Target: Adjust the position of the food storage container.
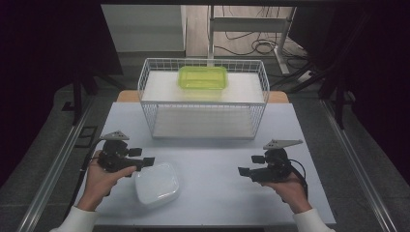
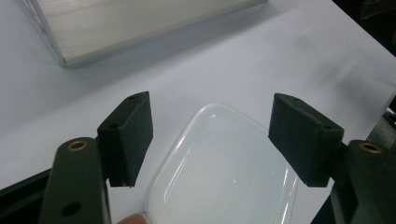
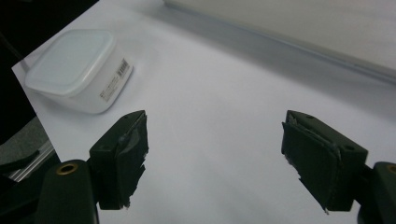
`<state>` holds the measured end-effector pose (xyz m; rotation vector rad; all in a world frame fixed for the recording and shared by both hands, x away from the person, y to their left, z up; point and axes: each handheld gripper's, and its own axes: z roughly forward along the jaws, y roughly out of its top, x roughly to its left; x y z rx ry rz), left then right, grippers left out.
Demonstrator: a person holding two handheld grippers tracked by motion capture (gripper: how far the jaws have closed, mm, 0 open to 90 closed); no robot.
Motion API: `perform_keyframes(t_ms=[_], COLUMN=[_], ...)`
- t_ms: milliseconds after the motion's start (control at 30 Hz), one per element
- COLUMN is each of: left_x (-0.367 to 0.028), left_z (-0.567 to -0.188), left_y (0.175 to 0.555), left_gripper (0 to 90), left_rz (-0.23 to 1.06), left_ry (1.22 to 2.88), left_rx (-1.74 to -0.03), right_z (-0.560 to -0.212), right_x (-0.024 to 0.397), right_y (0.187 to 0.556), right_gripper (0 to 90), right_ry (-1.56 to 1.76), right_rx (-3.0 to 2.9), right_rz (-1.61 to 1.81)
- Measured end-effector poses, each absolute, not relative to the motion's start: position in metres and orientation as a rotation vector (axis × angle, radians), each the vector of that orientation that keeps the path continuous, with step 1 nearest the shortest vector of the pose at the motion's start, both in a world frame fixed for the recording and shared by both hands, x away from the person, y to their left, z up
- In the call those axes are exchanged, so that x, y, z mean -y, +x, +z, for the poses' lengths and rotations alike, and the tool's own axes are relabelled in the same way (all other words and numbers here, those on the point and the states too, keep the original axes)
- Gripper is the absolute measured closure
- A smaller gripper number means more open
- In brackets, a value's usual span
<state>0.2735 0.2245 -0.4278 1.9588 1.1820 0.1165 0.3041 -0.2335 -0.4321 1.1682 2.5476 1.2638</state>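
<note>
Where the left tool (image 1: 145, 161) hovers with jaws spread wide and empty just over the white lidded container (image 1: 156, 183) on the surface (image 1: 217, 193), the left gripper view adds the lid's translucent, rounded corner between the jaws. Squarish, with no clear long axis, the container sits flat, lid upward; its barcode label (image 3: 113, 79) appears in the right gripper view. Farther right, the right tool (image 1: 250, 164) stands wide, empty.

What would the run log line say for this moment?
left gripper: open, over white container | right gripper: open, nothing between jaws | green container: atop wire rack
</note>
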Motion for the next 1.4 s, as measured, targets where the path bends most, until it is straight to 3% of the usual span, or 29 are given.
perform_keyframes(t_ms=[400,667,1100,1200,1400], left_x=[-0.222,-0.244,-0.268,-0.269,-0.262], left_z=[-0.434,-0.443,-0.472,-0.478,-0.497], left_y=[0.261,0.244,0.221,0.218,0.218], left_gripper=[28.2,29.2,37.2,47.4,82.8], left_rz=[0.142,0.107,0.063,0.039,-0.062], left_ry=[2.019,1.971,1.913,1.923,1.991], left_rx=[-1.214,-1.31,-1.493,-1.504,-1.484], right_z=[-0.442,-0.447,-0.451,-0.452,-0.453], right_x=[0.229,0.229,0.226,0.226,0.225], right_y=[0.305,0.305,0.306,0.306,0.306], right_gripper=[23.0,23.0,22.8,22.8,22.8], right_ry=[1.172,1.174,1.168,1.17,1.172], right_rx=[-2.562,-2.579,-2.611,-2.613,-2.62], right_rz=[1.255,1.239,1.23,1.226,1.204])
